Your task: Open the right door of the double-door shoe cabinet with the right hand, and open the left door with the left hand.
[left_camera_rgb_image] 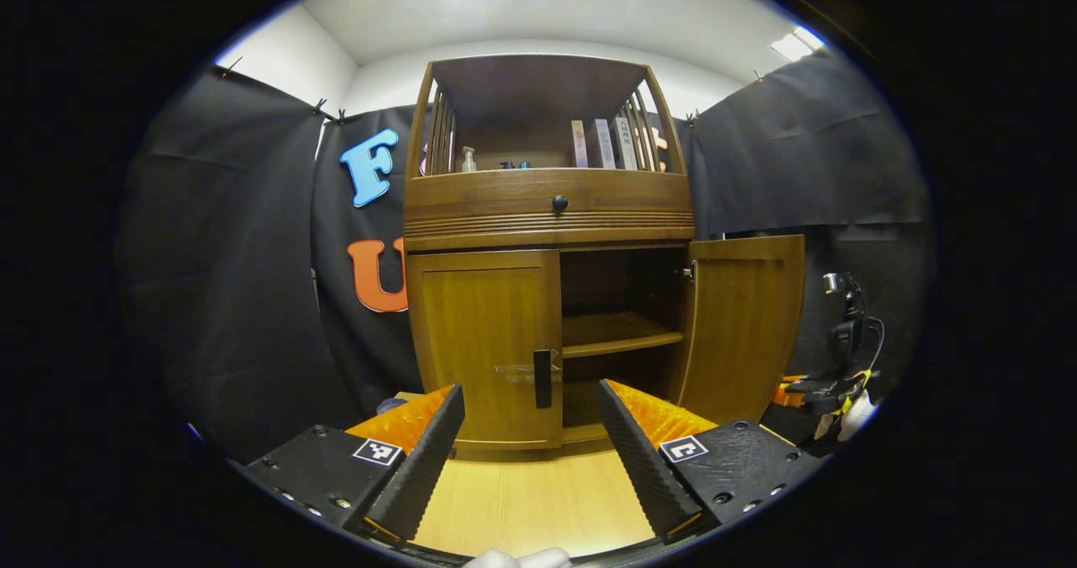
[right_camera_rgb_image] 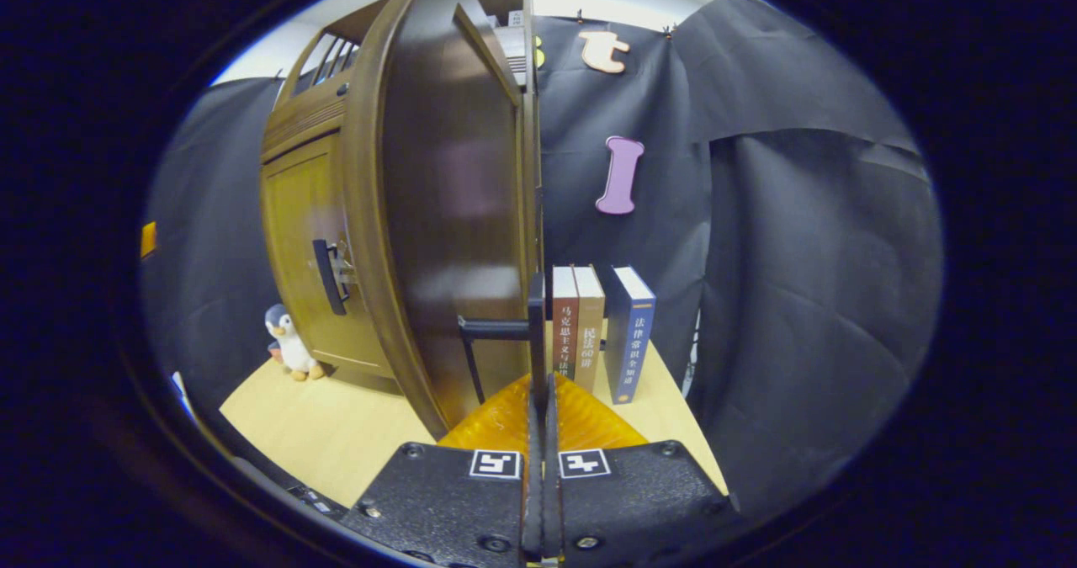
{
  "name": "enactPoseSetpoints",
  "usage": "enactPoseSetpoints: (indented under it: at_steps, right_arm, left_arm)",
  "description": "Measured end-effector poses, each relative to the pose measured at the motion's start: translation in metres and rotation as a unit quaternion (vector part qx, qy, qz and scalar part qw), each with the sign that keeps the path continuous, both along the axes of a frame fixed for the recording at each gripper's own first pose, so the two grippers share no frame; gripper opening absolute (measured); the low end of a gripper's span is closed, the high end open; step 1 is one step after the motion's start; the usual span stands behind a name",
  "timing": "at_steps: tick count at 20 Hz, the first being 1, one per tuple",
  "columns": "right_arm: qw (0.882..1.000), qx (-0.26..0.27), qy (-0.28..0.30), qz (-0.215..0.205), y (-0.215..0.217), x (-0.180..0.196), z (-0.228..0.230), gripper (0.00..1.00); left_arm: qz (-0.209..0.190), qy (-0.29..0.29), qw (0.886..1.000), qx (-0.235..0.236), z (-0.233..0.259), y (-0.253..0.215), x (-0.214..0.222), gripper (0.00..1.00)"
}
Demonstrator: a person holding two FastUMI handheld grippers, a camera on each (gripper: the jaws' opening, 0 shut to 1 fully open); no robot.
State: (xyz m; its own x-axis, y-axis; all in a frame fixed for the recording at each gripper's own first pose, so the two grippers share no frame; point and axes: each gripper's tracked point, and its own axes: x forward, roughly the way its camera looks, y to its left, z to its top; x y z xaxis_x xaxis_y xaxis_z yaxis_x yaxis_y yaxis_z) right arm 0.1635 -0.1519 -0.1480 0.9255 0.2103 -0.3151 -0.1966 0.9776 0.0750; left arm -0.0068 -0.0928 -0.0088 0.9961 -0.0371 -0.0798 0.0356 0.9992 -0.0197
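The wooden shoe cabinet (left_camera_rgb_image: pixel 547 206) stands straight ahead in the left gripper view. Its left door (left_camera_rgb_image: pixel 484 341) is closed, with a black vertical handle (left_camera_rgb_image: pixel 543 378) at its inner edge. My left gripper (left_camera_rgb_image: pixel 530 391) is open, a short way in front of that handle and not touching it. The right door (left_camera_rgb_image: pixel 745 324) is swung wide open, baring the inner shelf (left_camera_rgb_image: pixel 618 337). In the right gripper view, my right gripper (right_camera_rgb_image: pixel 541 400) is shut on the right door's thin black handle (right_camera_rgb_image: pixel 536 324), beside the open door (right_camera_rgb_image: pixel 446 214). The right gripper (left_camera_rgb_image: pixel 808 391) sits past the door's edge.
Three upright books (right_camera_rgb_image: pixel 597 328) stand on the light wooden floor (right_camera_rgb_image: pixel 320 425) just behind the open door. A penguin toy (right_camera_rgb_image: pixel 290 345) sits by the cabinet's left front. A drawer with a round knob (left_camera_rgb_image: pixel 559 204) is above the doors. A black stand with gear (left_camera_rgb_image: pixel 846 324) is at right.
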Motion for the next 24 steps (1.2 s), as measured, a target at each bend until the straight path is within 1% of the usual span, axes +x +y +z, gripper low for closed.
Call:
enactPoseSetpoints:
  at_steps: [2, 5, 8, 10, 12, 14, 16, 17, 18, 21, 23, 24]
  right_arm:
    - [1.000, 0.003, 0.008, 0.025, -0.015, 0.005, 0.001, 0.04]
    - [0.998, -0.006, 0.007, 0.059, -0.024, 0.010, 0.000, 0.04]
    - [0.996, -0.001, 0.007, 0.094, -0.027, 0.010, 0.001, 0.04]
    - [0.993, 0.000, 0.013, 0.116, -0.029, 0.004, 0.001, 0.06]
    - [0.993, 0.004, 0.017, 0.120, -0.041, -0.010, 0.002, 0.10]
    - [0.995, 0.000, 0.015, 0.097, -0.056, -0.030, 0.011, 0.16]
    - [0.999, -0.005, 0.002, 0.053, -0.069, -0.046, 0.029, 0.45]
    - [0.999, -0.001, -0.010, 0.034, -0.069, -0.053, 0.040, 0.55]
    - [1.000, 0.002, -0.023, 0.017, -0.069, -0.059, 0.053, 0.56]
    - [0.998, -0.002, -0.060, -0.023, -0.058, -0.076, 0.088, 0.75]
    - [0.996, -0.010, -0.078, -0.036, -0.042, -0.088, 0.106, 0.83]
    - [0.995, -0.015, -0.086, -0.044, -0.033, -0.093, 0.113, 0.83]
  left_arm:
    - [0.021, 0.003, 1.000, -0.004, -0.003, -0.008, -0.005, 0.95]
    - [0.052, 0.014, 0.999, -0.011, -0.010, -0.016, -0.010, 0.95]
    - [0.066, 0.018, 0.998, -0.015, -0.009, -0.020, -0.014, 0.95]
    - [0.074, 0.018, 0.997, -0.011, -0.007, -0.018, -0.017, 0.95]
    - [0.078, 0.019, 0.997, -0.006, -0.007, -0.013, -0.018, 0.95]
    - [0.078, 0.020, 0.997, -0.001, -0.006, -0.007, -0.017, 0.95]
    - [0.074, 0.021, 0.997, 0.003, -0.007, 0.001, -0.013, 0.95]
    - [0.074, 0.023, 0.997, 0.002, -0.009, 0.006, -0.011, 0.95]
    - [0.071, 0.025, 0.997, 0.000, -0.011, 0.011, -0.008, 0.95]
    - [0.059, 0.026, 0.998, 0.004, -0.013, 0.025, 0.002, 0.96]
    - [0.049, 0.023, 0.998, 0.008, -0.013, 0.036, 0.008, 0.95]
    - [0.045, 0.019, 0.999, 0.010, -0.012, 0.043, 0.012, 0.95]
